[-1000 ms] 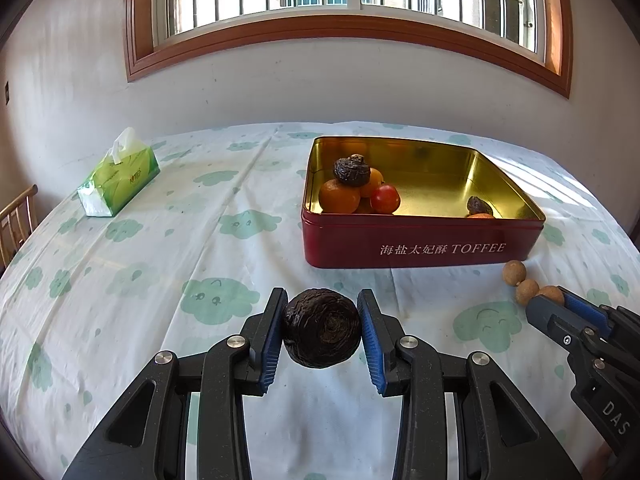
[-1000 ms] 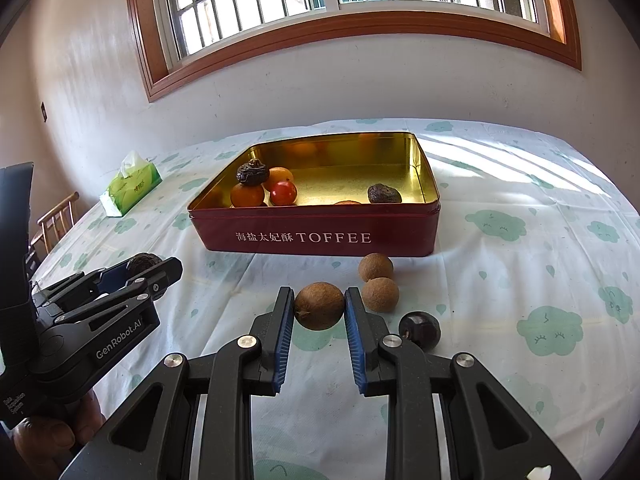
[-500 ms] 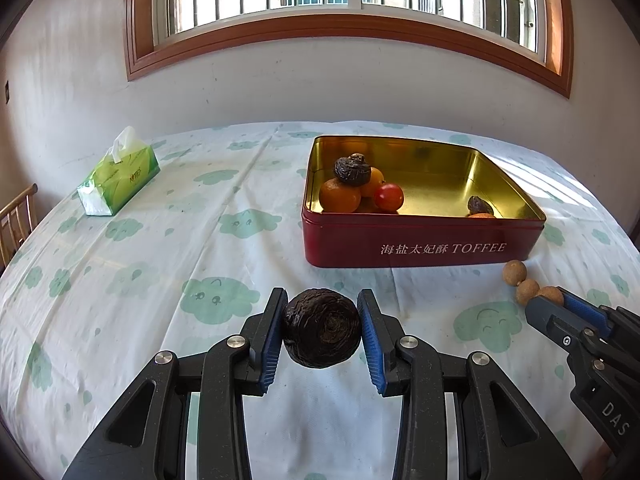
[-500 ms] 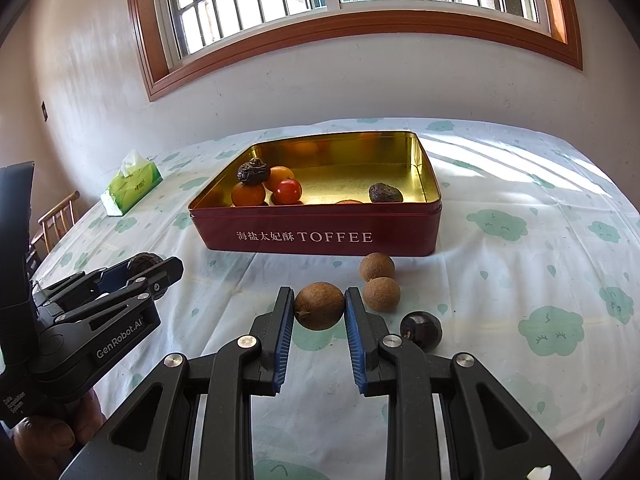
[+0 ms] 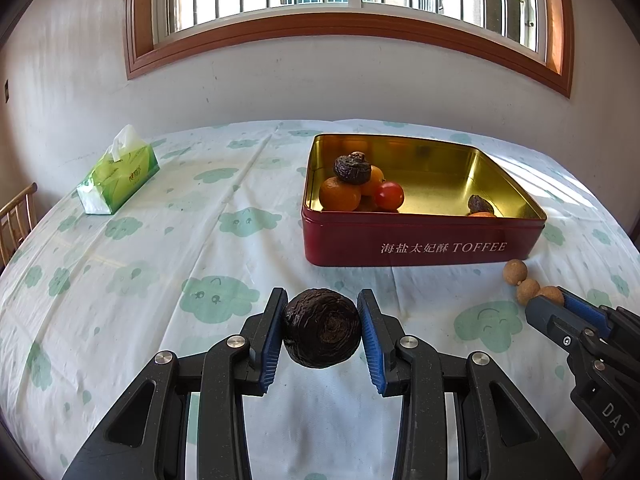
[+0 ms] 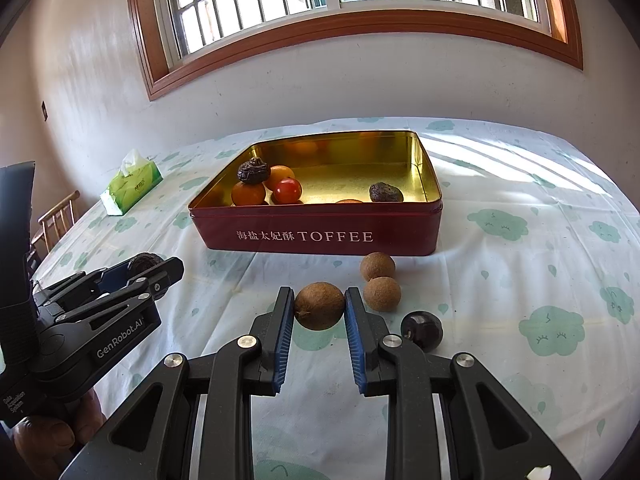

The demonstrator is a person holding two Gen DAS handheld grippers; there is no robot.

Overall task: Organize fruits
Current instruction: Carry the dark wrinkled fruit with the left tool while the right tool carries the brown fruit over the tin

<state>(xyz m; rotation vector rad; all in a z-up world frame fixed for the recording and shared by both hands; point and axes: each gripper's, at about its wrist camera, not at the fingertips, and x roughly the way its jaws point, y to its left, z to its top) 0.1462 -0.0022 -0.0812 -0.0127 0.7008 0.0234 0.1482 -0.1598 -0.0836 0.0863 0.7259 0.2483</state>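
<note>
Currently, both pickups are complete: left tongs [image 5: 322,330] clamp the wrinkled dark fruit [image 5: 321,334], apparently just above the table [image 5: 120,280]; right tongs [image 6: 319,310] clamp 1 brown fruit [image 6: 319,306]. Next: carry both into the toffee tin [image 6: 320,236].

Your left gripper [image 5: 322,334] is black with blue ribbed pads, framing a dark brown, wrinkled fruit [image 5: 321,334]. Your right gripper [image 6: 319,334] wears the same black and blue around a tan-brown round fruit [image 6: 319,306]. Beside it you see two paler, sandy-brown fruits [image 6: 380,280] and a glossy near-black one [image 6: 422,330]. The tin [image 6: 320,232] is deep red outside with white lettering and gold inside, holding oranges [image 6: 248,194], a red tomato [image 6: 287,191] and dark shrivelled fruits [image 6: 253,171]. The tablecloth [image 6: 520,200] is white, printed with mint-green clouds bearing faces and small green drops. The tissue box [image 5: 118,178] is lime green and white.
</note>
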